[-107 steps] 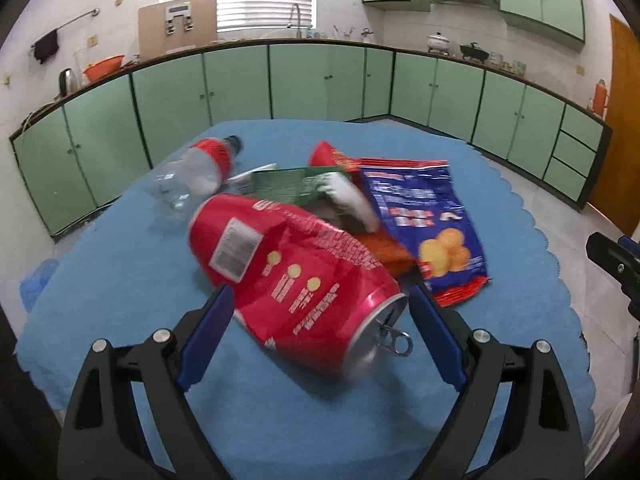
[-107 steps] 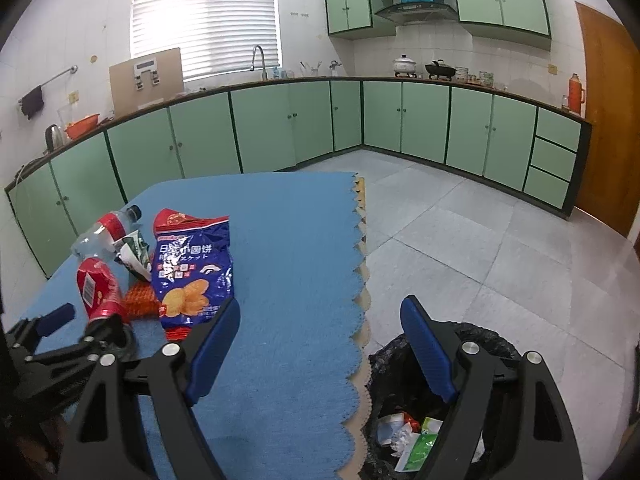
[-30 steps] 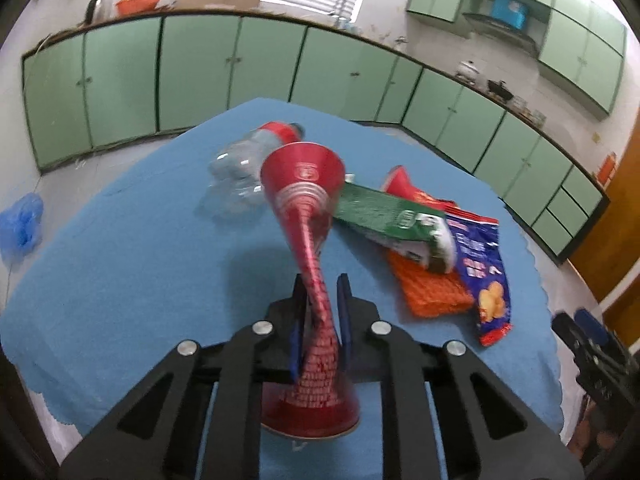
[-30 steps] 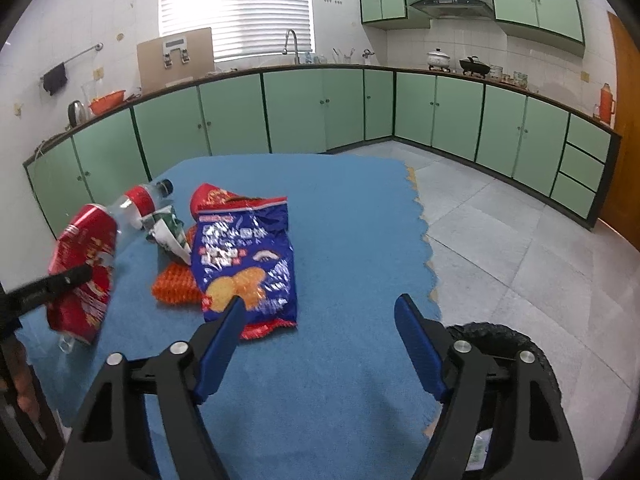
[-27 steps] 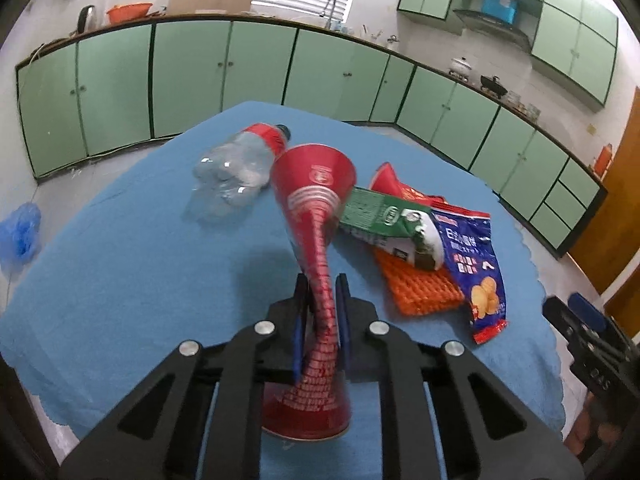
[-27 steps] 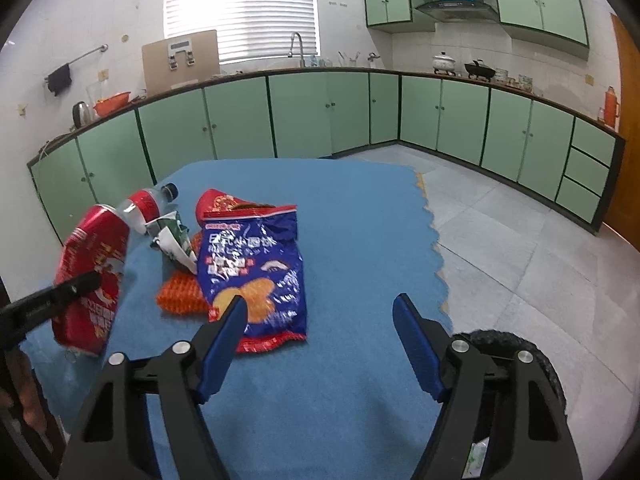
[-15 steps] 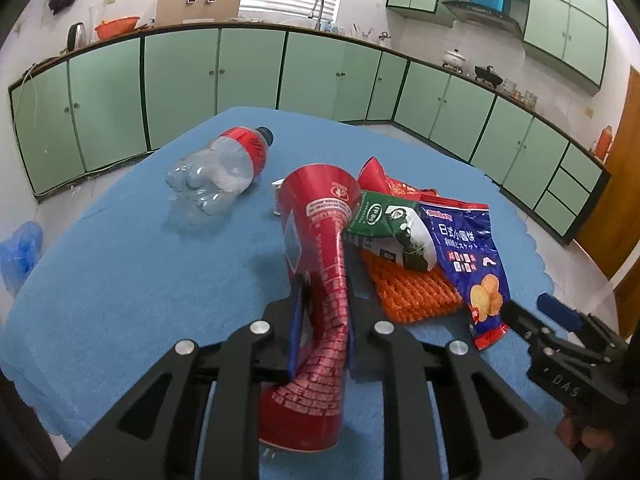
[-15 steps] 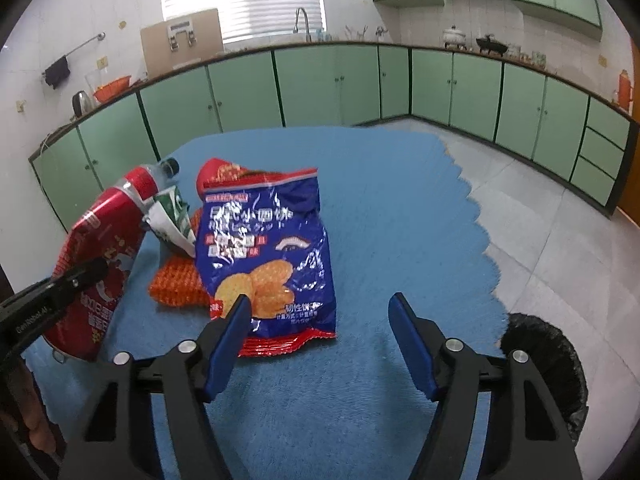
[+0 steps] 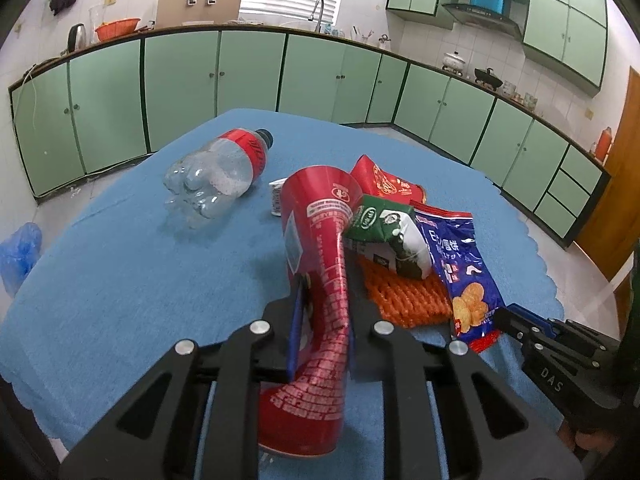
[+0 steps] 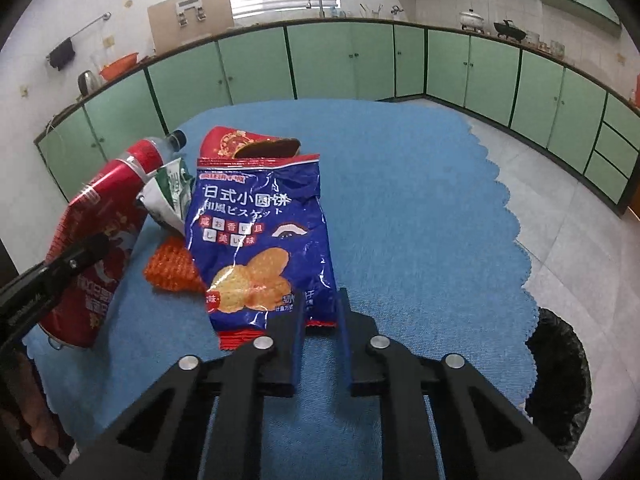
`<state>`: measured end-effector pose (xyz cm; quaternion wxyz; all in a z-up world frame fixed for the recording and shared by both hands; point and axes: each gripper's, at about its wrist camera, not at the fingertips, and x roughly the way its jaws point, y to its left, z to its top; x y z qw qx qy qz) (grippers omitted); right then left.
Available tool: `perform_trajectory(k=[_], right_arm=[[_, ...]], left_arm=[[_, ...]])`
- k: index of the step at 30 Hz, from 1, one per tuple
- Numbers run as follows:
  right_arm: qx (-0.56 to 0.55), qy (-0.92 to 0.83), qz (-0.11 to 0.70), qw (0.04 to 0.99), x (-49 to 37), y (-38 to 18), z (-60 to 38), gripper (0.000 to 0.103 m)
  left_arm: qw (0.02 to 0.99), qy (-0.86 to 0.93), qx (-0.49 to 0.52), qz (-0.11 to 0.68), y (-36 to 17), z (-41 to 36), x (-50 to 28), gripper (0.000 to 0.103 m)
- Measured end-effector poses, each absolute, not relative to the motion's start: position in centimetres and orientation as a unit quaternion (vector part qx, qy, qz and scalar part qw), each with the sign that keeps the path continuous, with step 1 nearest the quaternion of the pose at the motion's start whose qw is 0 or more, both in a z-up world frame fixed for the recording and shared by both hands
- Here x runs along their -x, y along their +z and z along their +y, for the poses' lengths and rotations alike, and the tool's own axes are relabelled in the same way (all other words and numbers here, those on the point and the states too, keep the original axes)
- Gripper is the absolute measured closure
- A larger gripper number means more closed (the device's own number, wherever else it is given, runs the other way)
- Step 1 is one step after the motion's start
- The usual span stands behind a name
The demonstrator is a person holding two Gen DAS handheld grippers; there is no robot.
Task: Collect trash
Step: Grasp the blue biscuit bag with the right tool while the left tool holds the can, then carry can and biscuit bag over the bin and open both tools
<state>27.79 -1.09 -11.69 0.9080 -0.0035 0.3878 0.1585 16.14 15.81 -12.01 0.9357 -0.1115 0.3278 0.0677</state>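
My left gripper (image 9: 322, 312) is shut on a crushed red can (image 9: 320, 272), squeezed flat at its middle and held above the blue cloth (image 9: 120, 280); the can also shows in the right wrist view (image 10: 96, 248). My right gripper (image 10: 320, 300) has its jaws nearly closed on the lower edge of the blue biscuit bag (image 10: 260, 236), which also shows in the left wrist view (image 9: 460, 264). Beside it lie a green wrapper (image 9: 384, 236), an orange net (image 9: 404, 296), a red packet (image 10: 240, 142) and a clear plastic bottle (image 9: 216, 176).
A bin with a black liner (image 10: 560, 376) stands on the tiled floor beside the table's right edge. Green cabinets (image 10: 360, 60) line the walls. A blue plastic bag (image 9: 20, 252) lies on the floor at the left.
My right gripper has moved forward to the biscuit bag and closed its jaws on the bag's lower edge. My left gripper keeps the crushed can, now tilted over the trash pile.
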Motion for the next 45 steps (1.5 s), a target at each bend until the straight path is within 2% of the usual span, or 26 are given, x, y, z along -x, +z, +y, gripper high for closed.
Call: perform_trajectory(k=[2,3,12,24,33,45], right_arm=[[0.006,0.157,0.379,0.912,-27.4,-11.4,-1.2,0.093],[0.004,0.156,0.37,0.916,-27.0,-11.1,-1.7,0.102],[-0.003,0.147,0.327,0.934,-25.2,-7.3,-3.3,0.102],[0.008,0.125,0.295,0.947,-22.8,-4.4,-5.8,0.102],[-0.003,0.084,0.284,0.955,-21.9,-3.6,-9.3,0.102],[-0.034,-0.021,0.276,0.96,-20.4,-3.2,-18.4,0.102]], left_arm=[[0.935,0.069,0.116,0.327,-11.8,16.0,-16.0,0.09],[0.935,0.069,0.119,0.326,-11.7,16.2,-15.8,0.091],[0.94,0.05,0.118,0.316,-10.3,15.4,-14.4,0.096],[0.951,0.01,0.111,0.288,-7.2,12.9,-12.9,0.096],[0.95,-0.057,0.097,0.291,-6.7,7.9,-14.2,0.096],[0.941,-0.162,0.061,0.289,-6.8,-2.9,-17.5,0.096]])
